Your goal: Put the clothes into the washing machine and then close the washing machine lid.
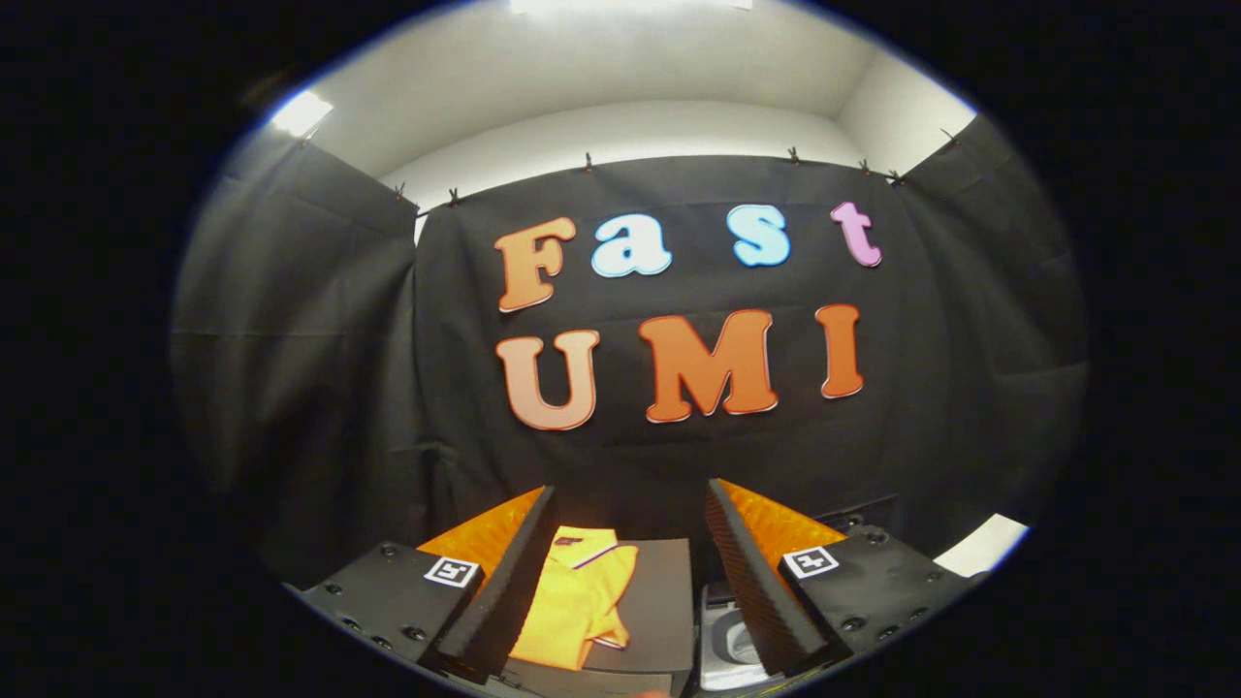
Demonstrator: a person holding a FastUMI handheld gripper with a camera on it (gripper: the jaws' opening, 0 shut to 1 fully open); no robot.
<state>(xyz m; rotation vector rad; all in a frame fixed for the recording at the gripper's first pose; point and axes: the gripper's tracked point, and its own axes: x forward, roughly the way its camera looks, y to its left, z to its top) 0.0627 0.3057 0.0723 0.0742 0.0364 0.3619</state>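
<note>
Black cloth hanging all around as the booth's wall (pixel 320 388), clipped along a line at the top, with pale wall and ceiling showing above it. Looking forward along the gripper (pixel 630 504), held high and level, fingers spread wide apart, released and pressing on nothing. Lying below and between the fingers: a yellow shirt (pixel 574 601), folded, collar with dark trim toward the far end, resting on a dark flat surface (pixel 659 591). Sitting closer to the left finger (pixel 504 591) than to the right one, part of its left edge hidden behind that finger. Showing just beside the dark surface, next to the right finger (pixel 756 591): a grey and white part of the washing machine (pixel 729 648), partly hidden behind that finger; lid position too hidden to tell. Peeking out beyond the right finger's mount, near the cloth's lower edge: a small white patch (pixel 984 545), too cut off to identify. Touching neither shirt nor machine, fingers hovering well above both.
</note>
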